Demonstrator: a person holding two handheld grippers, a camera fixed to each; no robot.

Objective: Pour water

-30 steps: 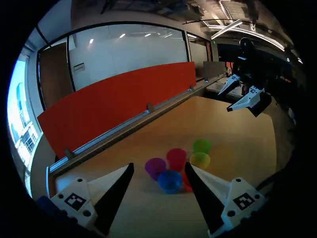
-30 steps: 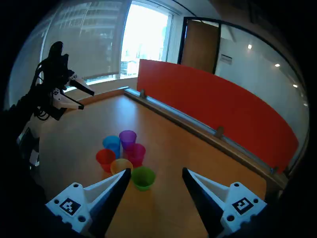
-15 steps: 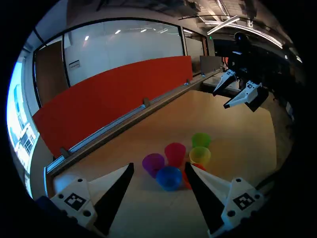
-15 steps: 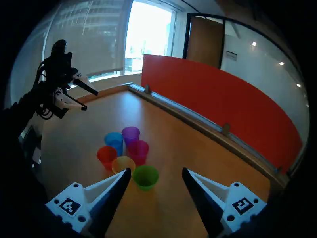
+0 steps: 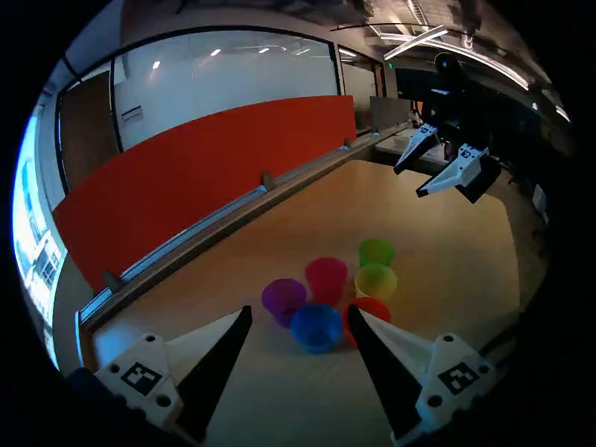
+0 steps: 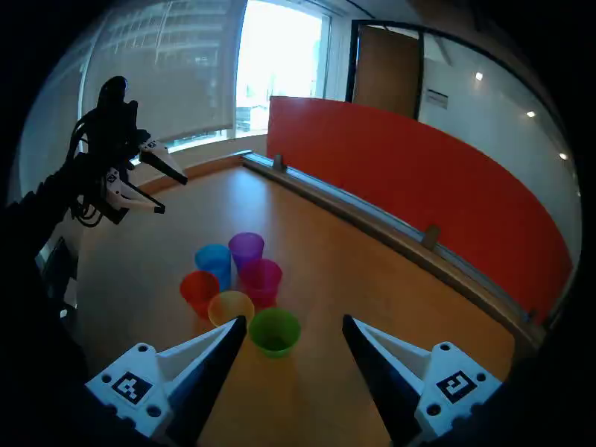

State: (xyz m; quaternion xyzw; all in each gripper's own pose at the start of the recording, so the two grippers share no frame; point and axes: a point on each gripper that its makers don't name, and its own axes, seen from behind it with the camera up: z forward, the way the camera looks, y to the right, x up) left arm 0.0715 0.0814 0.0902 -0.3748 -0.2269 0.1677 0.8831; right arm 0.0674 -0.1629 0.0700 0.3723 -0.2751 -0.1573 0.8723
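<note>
Six small plastic cups stand clustered upright on the wooden table (image 5: 447, 246). In the left gripper view blue (image 5: 316, 328), purple (image 5: 284, 298) and red (image 5: 366, 311) cups are nearest, with pink (image 5: 326, 277), yellow (image 5: 375, 281) and green (image 5: 376, 252) behind. My left gripper (image 5: 298, 311) hangs open just short of them, holding nothing. In the right gripper view the green cup (image 6: 274, 331) and the yellow cup (image 6: 229, 307) are nearest. My right gripper (image 6: 294, 320) is open and empty on that side. Each gripper shows far off in the other's view: the right gripper (image 5: 407, 182), the left gripper (image 6: 175, 197).
A long red partition (image 5: 201, 171) on a metal rail (image 5: 223, 223) runs along the far edge of the table. Behind it are a glass wall and a wooden door (image 6: 384, 74). A bright window (image 6: 279, 67) lies beyond the left gripper.
Both views have shifted slightly, so both grippers have drifted a little over the table. The cups stay in place and both grippers stay open.
</note>
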